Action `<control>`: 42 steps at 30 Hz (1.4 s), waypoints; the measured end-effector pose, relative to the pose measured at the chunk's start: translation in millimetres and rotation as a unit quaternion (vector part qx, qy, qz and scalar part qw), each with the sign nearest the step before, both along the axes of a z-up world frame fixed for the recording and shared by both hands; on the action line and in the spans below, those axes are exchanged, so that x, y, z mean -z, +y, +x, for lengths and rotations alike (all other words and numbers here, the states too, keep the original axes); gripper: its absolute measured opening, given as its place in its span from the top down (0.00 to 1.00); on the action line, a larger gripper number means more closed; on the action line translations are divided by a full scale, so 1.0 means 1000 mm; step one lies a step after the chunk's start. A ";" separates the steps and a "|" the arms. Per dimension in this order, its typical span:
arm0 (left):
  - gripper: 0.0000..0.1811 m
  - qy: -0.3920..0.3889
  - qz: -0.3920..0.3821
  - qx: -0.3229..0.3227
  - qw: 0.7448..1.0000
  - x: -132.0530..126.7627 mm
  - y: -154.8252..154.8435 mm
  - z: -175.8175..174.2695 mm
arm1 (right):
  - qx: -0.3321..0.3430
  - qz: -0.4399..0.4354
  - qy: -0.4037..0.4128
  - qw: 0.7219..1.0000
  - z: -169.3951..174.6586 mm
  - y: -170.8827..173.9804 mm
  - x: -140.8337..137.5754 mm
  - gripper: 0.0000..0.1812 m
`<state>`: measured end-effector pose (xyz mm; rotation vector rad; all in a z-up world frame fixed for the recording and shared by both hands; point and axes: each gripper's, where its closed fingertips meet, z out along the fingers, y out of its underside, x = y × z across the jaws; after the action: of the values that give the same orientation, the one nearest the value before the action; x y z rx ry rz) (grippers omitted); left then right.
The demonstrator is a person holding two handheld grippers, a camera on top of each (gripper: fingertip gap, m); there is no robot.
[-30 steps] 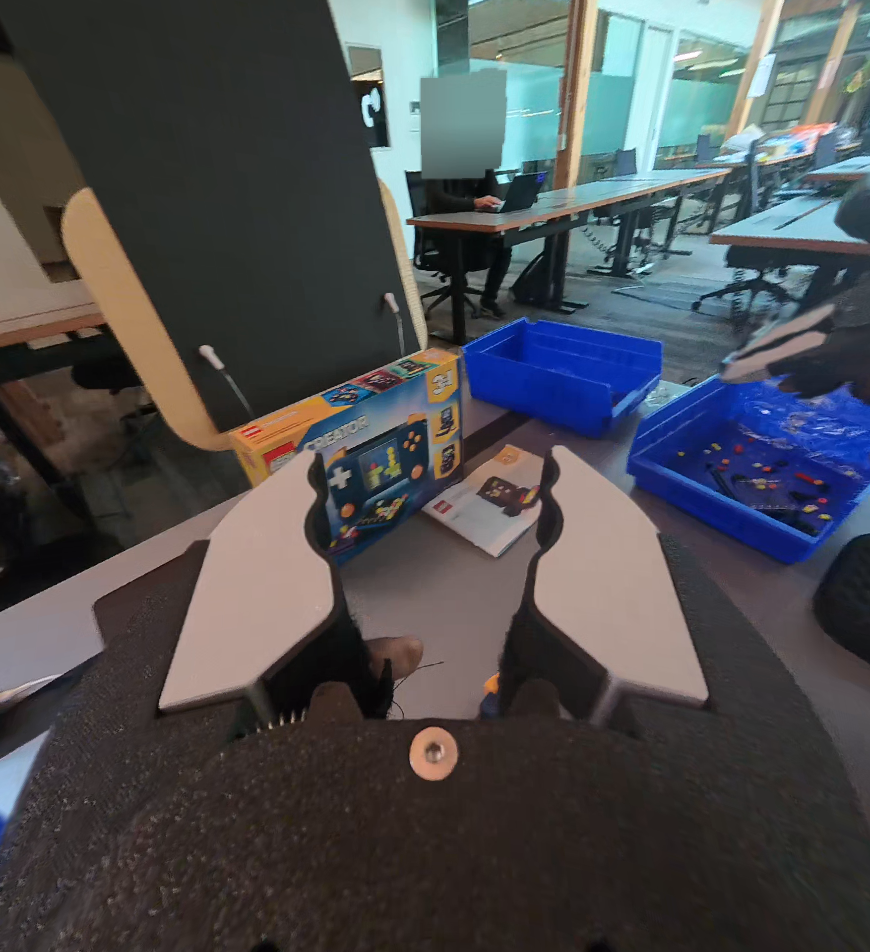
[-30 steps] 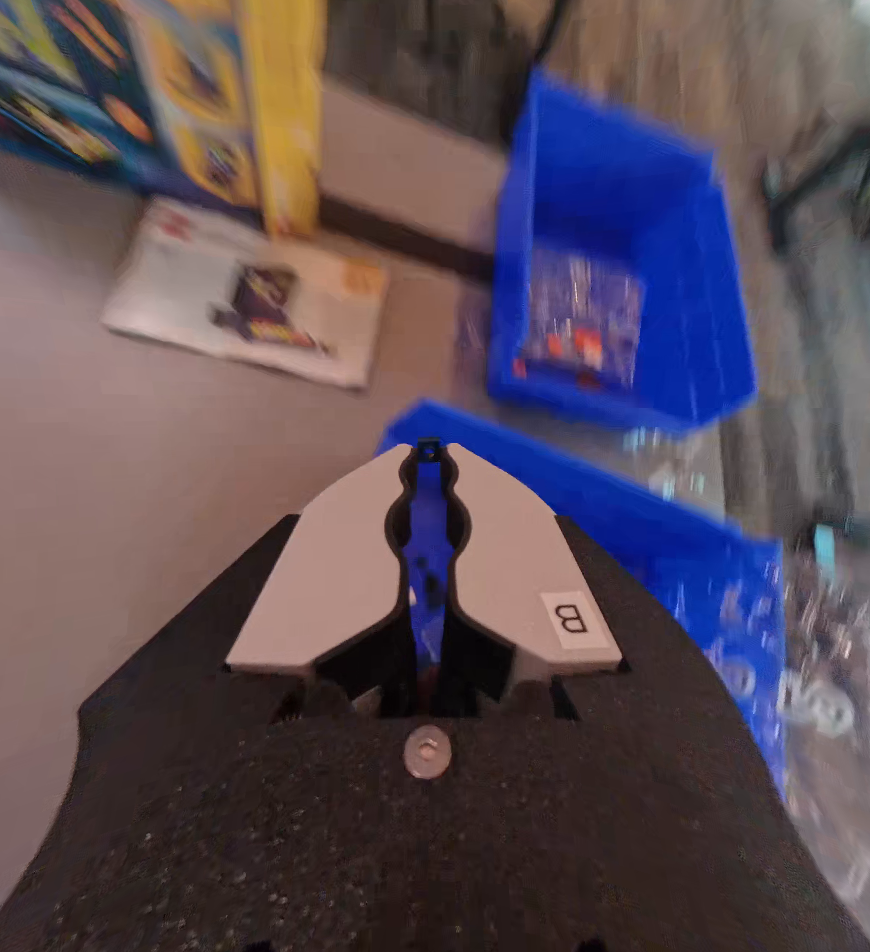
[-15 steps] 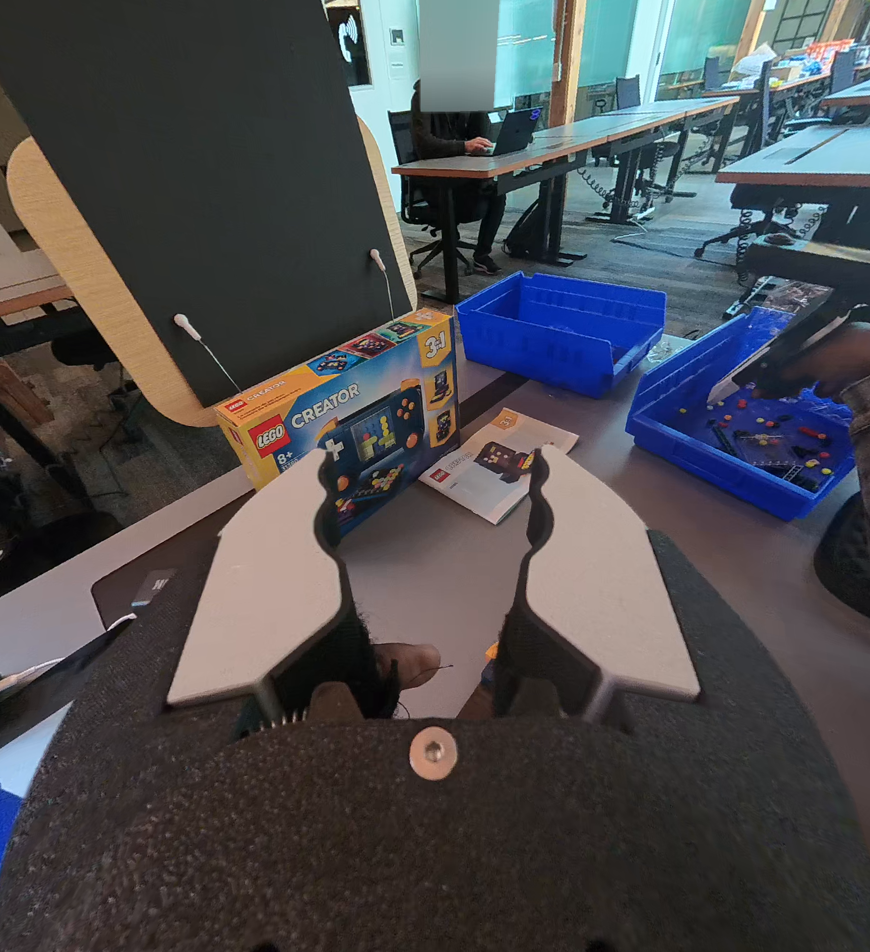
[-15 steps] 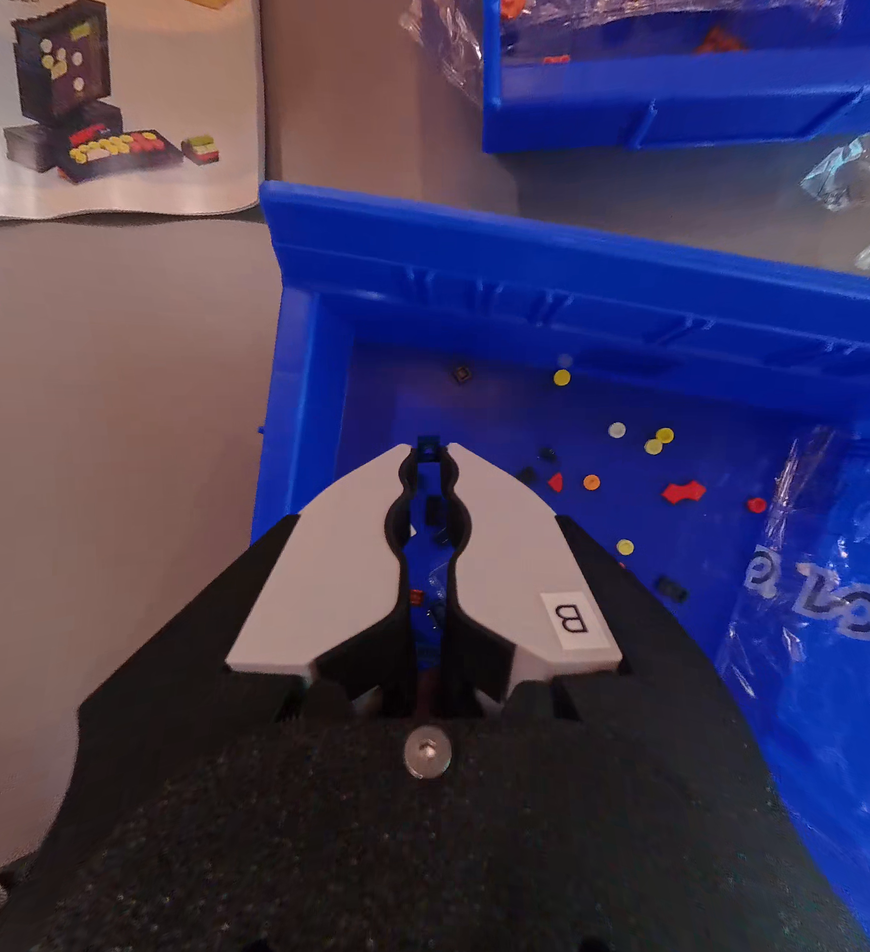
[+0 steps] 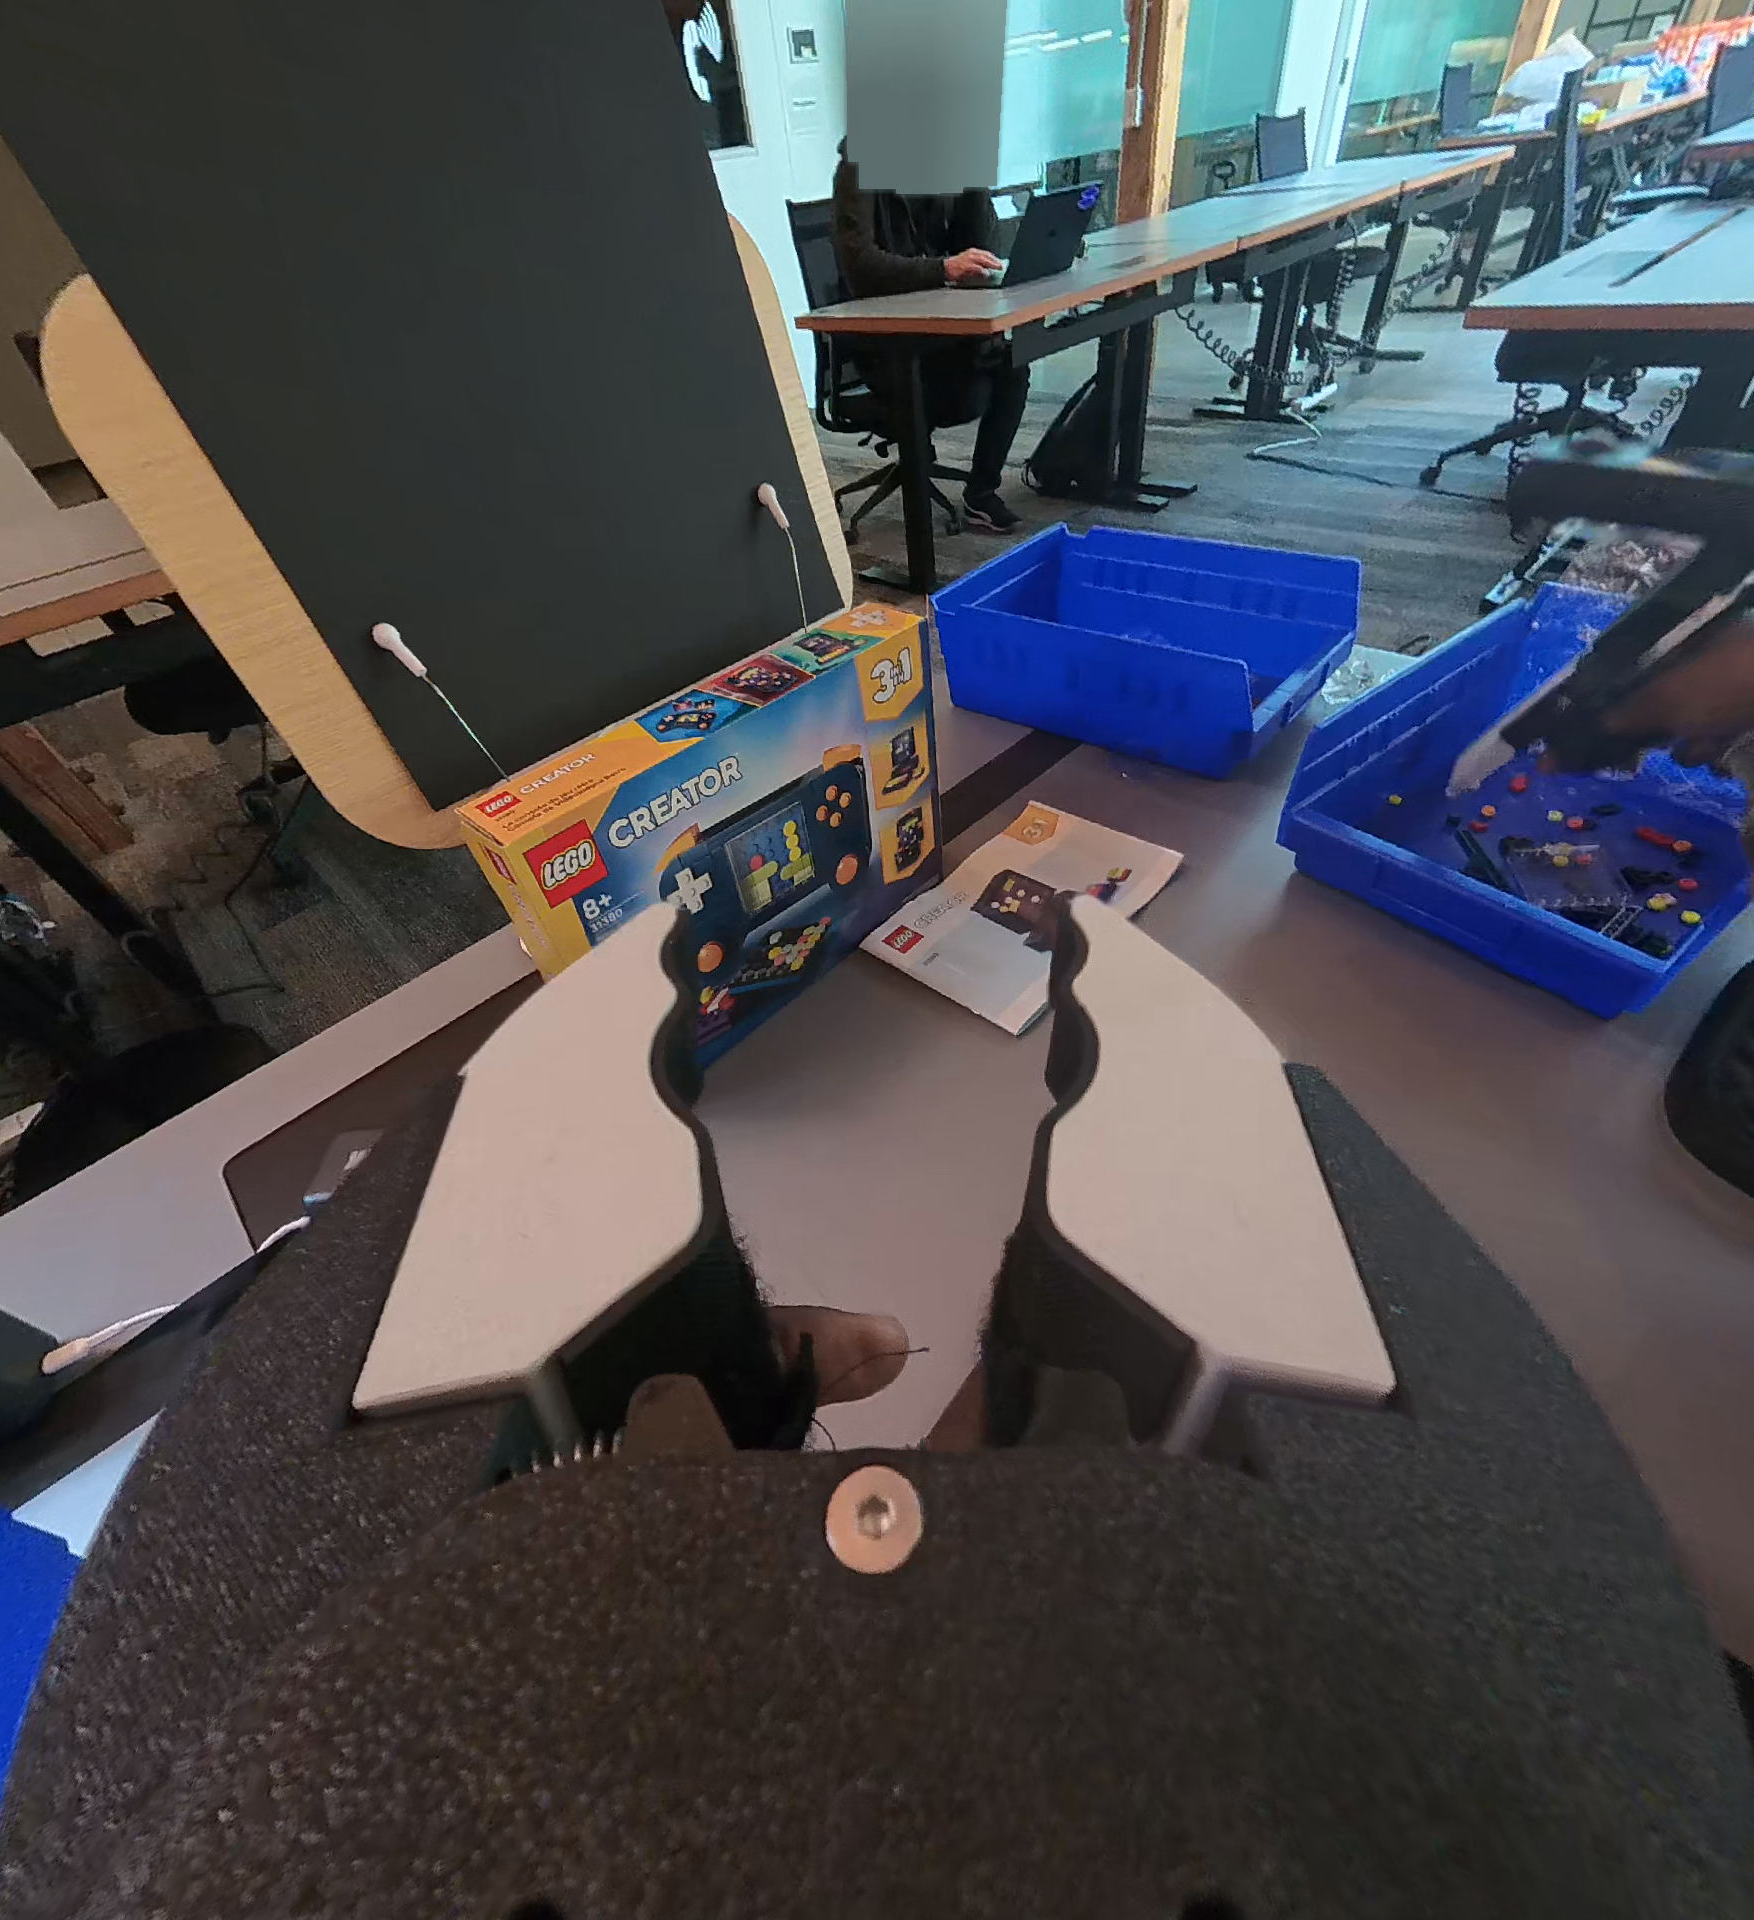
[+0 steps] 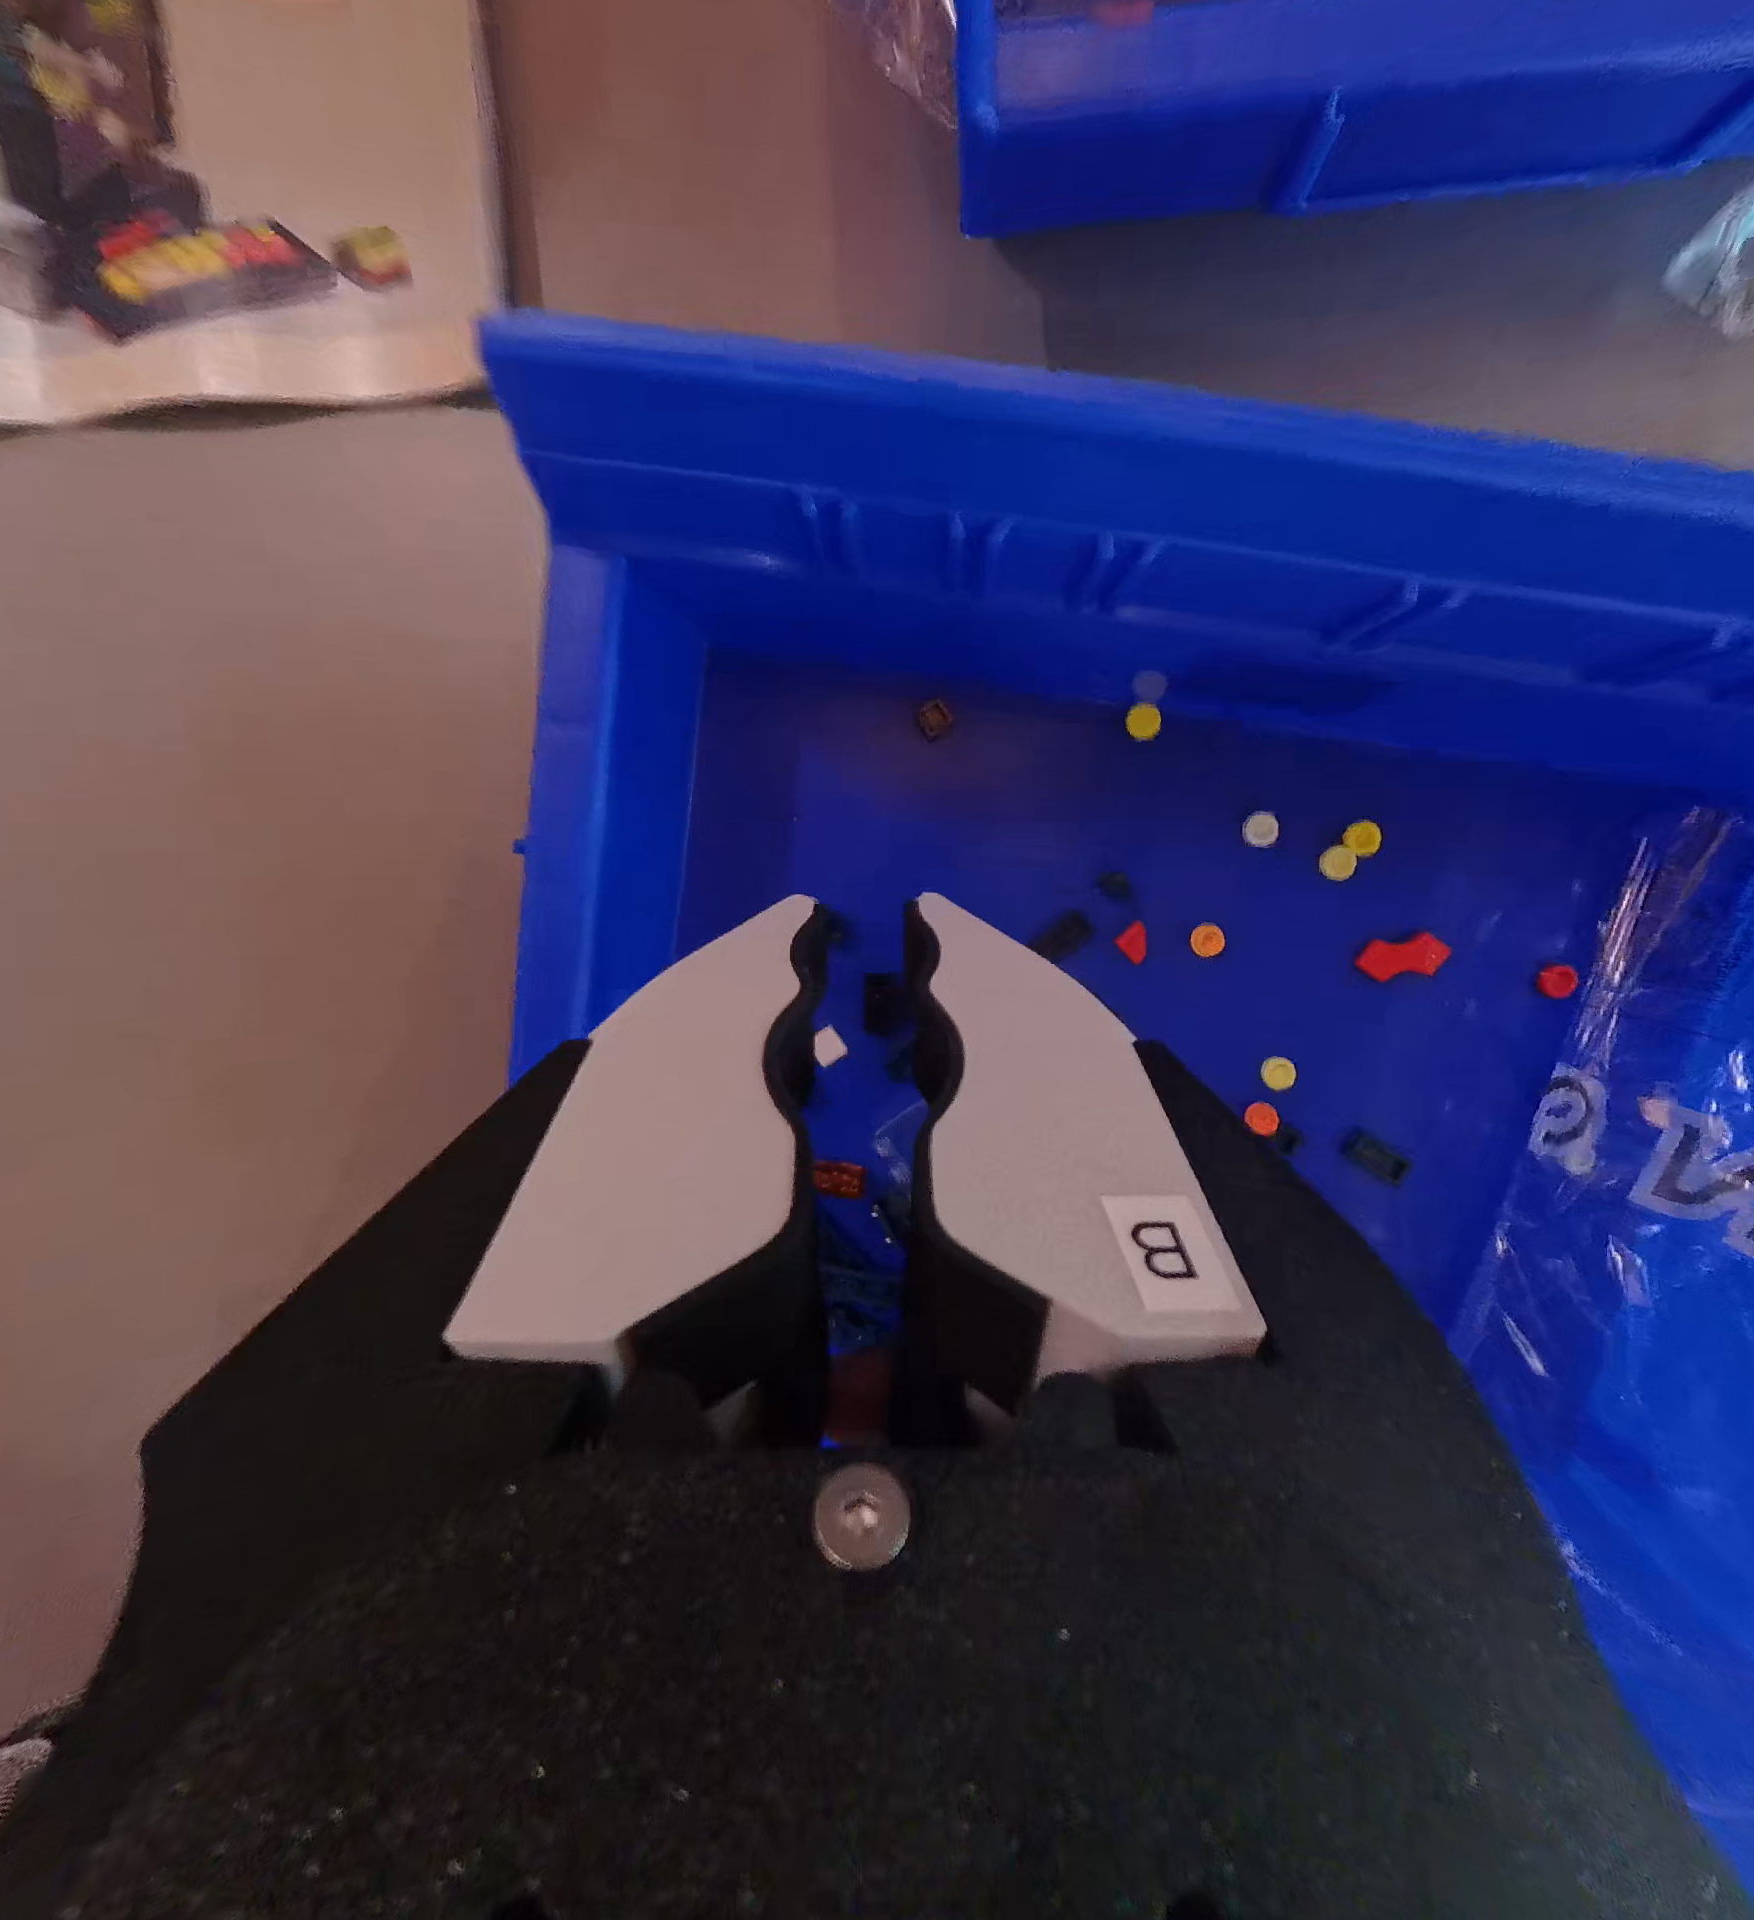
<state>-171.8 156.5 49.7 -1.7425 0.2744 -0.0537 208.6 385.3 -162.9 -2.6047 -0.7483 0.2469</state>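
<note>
- The left gripper (image 5: 871, 914) is hovering over the grey table (image 5: 904, 1164) at centre frame, with its jaws spread wide and nothing between them.
- It is pointing at the toy box (image 5: 707, 821), which is standing upright just above its left finger. The booklet (image 5: 1018, 914) is lying flat just above its right finger. It is touching neither.
- The right gripper (image 6: 865, 906) is reaching into the near bin (image 6: 1060, 436) at centre frame. Its jaws are parted by only a narrow gap and are pinching nothing.
- A black piece (image 6: 878, 1003) is showing through that gap, just behind the tips, with a white piece (image 6: 829, 1044) beside it to the left. Whether the tips are touching the bin floor cannot be told.
- Yellow, orange and red pieces are lying scattered to the right of the fingers. A clear plastic bag (image 6: 1683, 1195) is covering the bin's right side.
- A second bin (image 6: 1372, 125) is sitting at the upper right, well apart from the fingers.
- Compared with half a second ago, the right jaws are now standing slightly apart where the tips were pressed together.
- The bin floor is also filling more of the right wrist view, so the gripper is sitting closer to the pieces.
- The left gripper is holding the same wide spread, with the box and booklet barely shifted in its view.
</note>
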 end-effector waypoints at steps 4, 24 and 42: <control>0.66 0.017 -0.061 0.066 0.996 0.028 -0.002 0.007 | -0.093 0.104 0.088 0.986 -0.047 -0.003 -0.056 0.87; 0.83 0.057 -0.376 0.121 0.917 0.233 -0.036 -0.038 | -0.772 0.024 0.101 0.627 -0.330 -0.253 -0.012 0.79; 0.91 -0.019 -0.348 0.164 0.923 0.243 -0.036 -0.026 | -0.730 0.044 0.142 0.667 -0.397 -0.259 0.041 0.91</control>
<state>-198.2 120.8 -193.6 -2.3789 0.5664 -0.4794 -188.0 126.6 -204.1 -1.1648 -2.4000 0.9526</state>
